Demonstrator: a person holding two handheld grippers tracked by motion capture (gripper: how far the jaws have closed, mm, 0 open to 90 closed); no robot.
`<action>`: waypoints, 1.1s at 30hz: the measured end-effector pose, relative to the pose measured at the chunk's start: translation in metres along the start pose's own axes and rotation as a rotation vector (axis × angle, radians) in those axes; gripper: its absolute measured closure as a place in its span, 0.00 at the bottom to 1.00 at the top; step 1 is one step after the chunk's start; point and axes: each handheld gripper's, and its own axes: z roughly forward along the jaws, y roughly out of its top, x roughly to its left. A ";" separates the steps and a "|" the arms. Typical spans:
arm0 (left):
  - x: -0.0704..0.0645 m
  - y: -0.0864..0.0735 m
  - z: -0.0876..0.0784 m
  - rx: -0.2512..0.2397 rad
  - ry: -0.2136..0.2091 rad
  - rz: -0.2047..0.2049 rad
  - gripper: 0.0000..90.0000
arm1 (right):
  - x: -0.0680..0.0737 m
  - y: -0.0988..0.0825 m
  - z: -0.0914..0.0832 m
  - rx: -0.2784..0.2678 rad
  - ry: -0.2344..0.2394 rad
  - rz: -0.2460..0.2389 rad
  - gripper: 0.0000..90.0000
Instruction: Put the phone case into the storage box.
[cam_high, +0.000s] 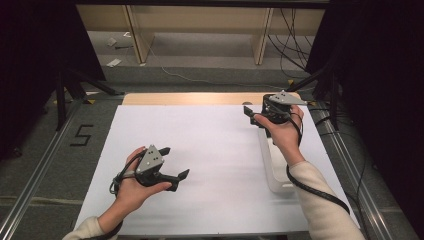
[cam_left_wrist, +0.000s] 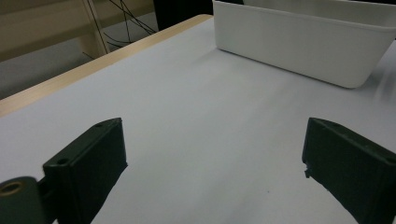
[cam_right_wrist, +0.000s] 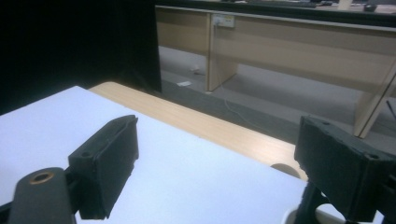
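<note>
Left tongs (cam_high: 175, 162) hover released above the white-covered desk (cam_high: 210, 150); right tongs (cam_high: 252, 112), likewise released and empty, hang over the long white plastic bin (cam_high: 272, 172).

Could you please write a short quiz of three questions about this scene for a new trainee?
1. True or false: the left gripper holds something between its jaws.
2. Which gripper is over the white bin? A) left B) right
3. What covers most of the table?

Key:
1. False; its jaws stand open with nothing between them.
2. B, the right gripper, above the bin's far end.
3. A white sheet.
</note>
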 end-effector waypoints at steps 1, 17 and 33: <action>0.000 0.000 0.000 0.001 0.000 0.000 0.06 | 0.001 -0.001 0.000 -0.001 0.008 -0.001 0.17; -0.001 0.000 0.000 0.001 -0.001 0.001 0.06 | 0.029 -0.008 -0.015 0.036 0.122 -0.055 0.18; 0.000 0.000 -0.001 0.001 -0.001 -0.002 0.07 | 0.046 -0.012 -0.022 0.048 0.190 -0.057 0.18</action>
